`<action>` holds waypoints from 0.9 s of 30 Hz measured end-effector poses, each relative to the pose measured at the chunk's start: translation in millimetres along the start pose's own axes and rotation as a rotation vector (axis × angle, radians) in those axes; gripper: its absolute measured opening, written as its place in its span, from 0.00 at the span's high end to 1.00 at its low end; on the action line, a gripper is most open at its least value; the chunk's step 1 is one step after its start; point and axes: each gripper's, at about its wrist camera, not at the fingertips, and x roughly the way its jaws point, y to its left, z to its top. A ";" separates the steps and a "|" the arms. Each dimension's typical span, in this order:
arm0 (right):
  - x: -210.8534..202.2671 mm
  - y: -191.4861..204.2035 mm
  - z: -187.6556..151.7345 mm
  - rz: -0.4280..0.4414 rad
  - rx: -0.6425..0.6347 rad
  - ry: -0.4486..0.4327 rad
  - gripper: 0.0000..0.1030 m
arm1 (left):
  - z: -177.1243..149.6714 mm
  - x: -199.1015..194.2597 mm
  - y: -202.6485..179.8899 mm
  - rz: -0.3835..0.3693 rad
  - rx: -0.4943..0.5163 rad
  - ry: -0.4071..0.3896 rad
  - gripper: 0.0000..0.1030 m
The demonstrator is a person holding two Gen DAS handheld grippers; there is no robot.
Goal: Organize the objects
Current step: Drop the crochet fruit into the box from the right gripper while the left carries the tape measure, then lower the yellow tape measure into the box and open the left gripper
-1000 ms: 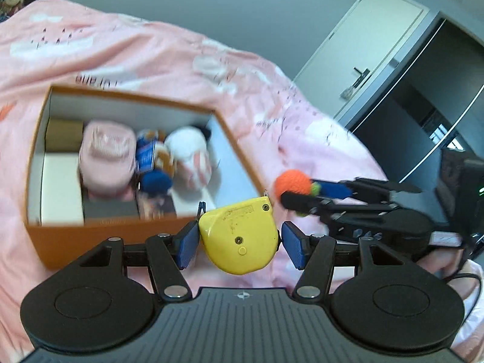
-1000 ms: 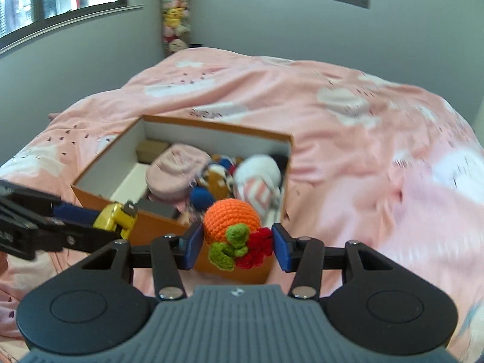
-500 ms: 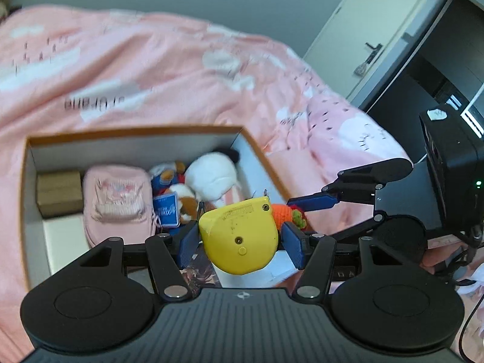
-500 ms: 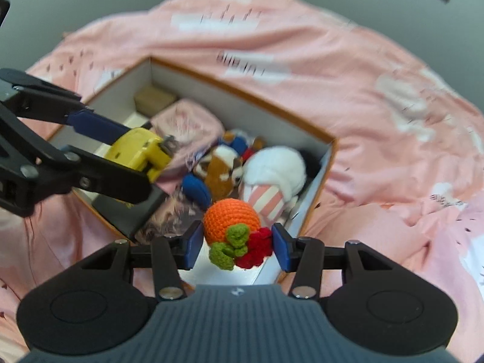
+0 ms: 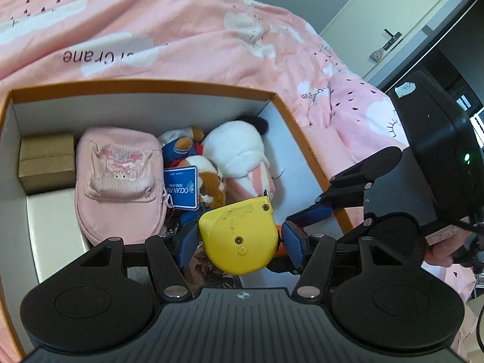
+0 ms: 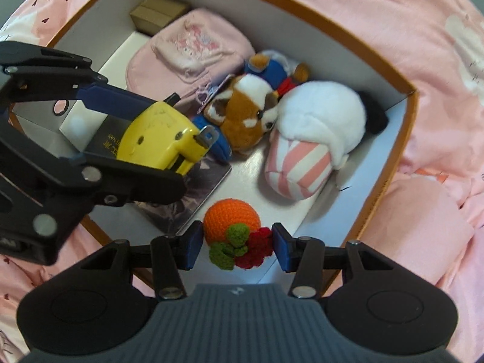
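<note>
My left gripper (image 5: 240, 242) is shut on a yellow tape measure (image 5: 239, 236), held over the near part of an orange box (image 5: 145, 89) with white walls. From the right wrist view the tape measure (image 6: 157, 139) hangs above a dark book (image 6: 193, 193) in the box. My right gripper (image 6: 237, 243) is shut on an orange crocheted ball (image 6: 231, 219) with green and red knitted bits, pointing straight down over the box's white floor near its front right corner. In the left wrist view the right gripper (image 5: 305, 217) reaches in from the right, the ball mostly hidden.
Inside the box lie a pink pouch (image 5: 118, 178), a brown card box (image 5: 47, 158), a red panda plush (image 6: 245, 112) with a blue tag, a white plush (image 6: 317, 139) with pink stripes and a white flat box (image 5: 51, 230). Pink bedding (image 5: 181, 30) surrounds the orange box (image 6: 390, 169). A door (image 5: 390, 15) stands behind.
Both grippers have moved forward and down from in front of the box to over its inside. The right gripper tilted down steeply. Each still grips its object.
</note>
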 end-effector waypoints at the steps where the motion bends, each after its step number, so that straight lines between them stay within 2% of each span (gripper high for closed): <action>1: 1.7 -2.0 1.9 0.006 0.011 0.020 0.50 | 0.3 1.4 0.9 -0.002 -0.004 0.003 0.34; 8: 0.5 -0.4 -1.3 0.000 0.030 0.063 0.49 | 1.4 8.5 1.1 -0.024 -0.019 0.036 0.34; 13: -14.0 -1.6 -11.5 0.004 0.038 0.019 0.45 | 3.7 13.0 -4.7 -0.009 -0.013 0.053 0.34; 15: -27.2 -3.5 -18.5 0.000 0.041 -0.036 0.46 | 4.9 14.9 -7.7 0.002 -0.009 0.055 0.34; 17: -42.8 -3.7 -27.4 -0.044 0.033 -0.114 0.46 | 7.6 18.2 -10.0 0.016 -0.010 0.061 0.34; 21: -71.3 3.6 -48.1 -0.237 -0.048 -0.293 0.46 | 12.0 29.2 -18.1 0.039 0.001 0.089 0.34; 23: -80.5 2.1 -57.4 -0.301 -0.057 -0.354 0.46 | 12.7 36.7 -24.1 0.045 0.008 0.110 0.34; 25: -85.7 -5.7 -61.5 -0.327 -0.042 -0.390 0.46 | 12.9 45.4 -29.6 0.049 0.005 0.133 0.34; 27: -89.7 -13.3 -63.8 -0.316 -0.008 -0.405 0.46 | 13.4 54.7 -32.7 0.057 -0.009 0.155 0.34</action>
